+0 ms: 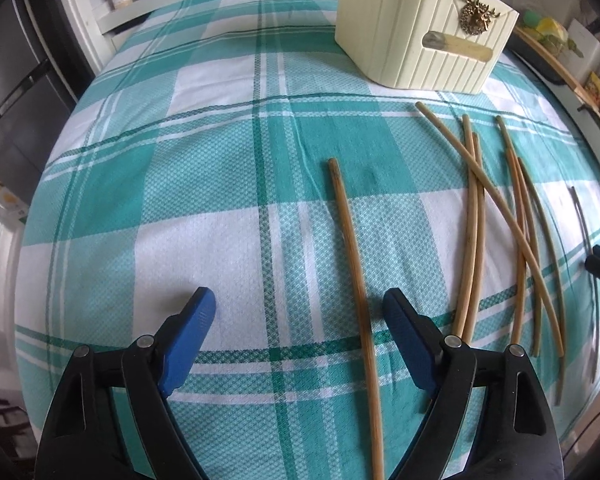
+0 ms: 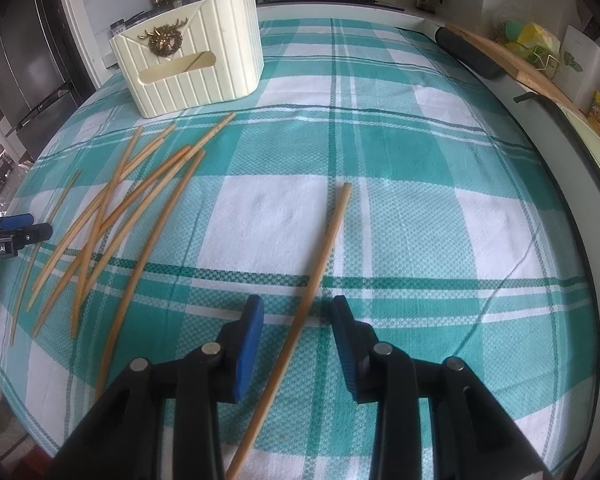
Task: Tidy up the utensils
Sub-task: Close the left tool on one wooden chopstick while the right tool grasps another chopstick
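**Bamboo chopsticks lying loose, both grippers straddling singles**

Bamboo sticks are lying scattered on the teal-and-white checked cloth (image 2: 420,208), none yet in the cream holder (image 2: 192,64) standing at the far end of the table.

Left gripper (image 1: 298,308) is hanging with its jaws wide apart. One lone chopstick (image 1: 354,264) is running between them, closer to the right-hand pad, touching neither. Nothing is being held.

Right gripper (image 2: 298,312) is sitting at a narrower gap, another single chopstick (image 2: 320,264) passing diagonally between the blue pads with cloth showing on both sides. Not gripped yet, by my reading.

The main bundle (image 2: 112,216) is lying crossed and overlapping between the two grippers, near the holder's front.

Risks from here, as I am judging them:
- Thin round stick on soft cloth: jaws closing off-centre are likely to roll it aside rather than pinch it.
- Right stick is lying at a slant to the pads, so a squeeze may swivel it.
- Pressing too low may be catching the cloth and dragging it, disturbing the bundle.
- A long stick gripped near one end is likely to droop and miss the holder's opening.
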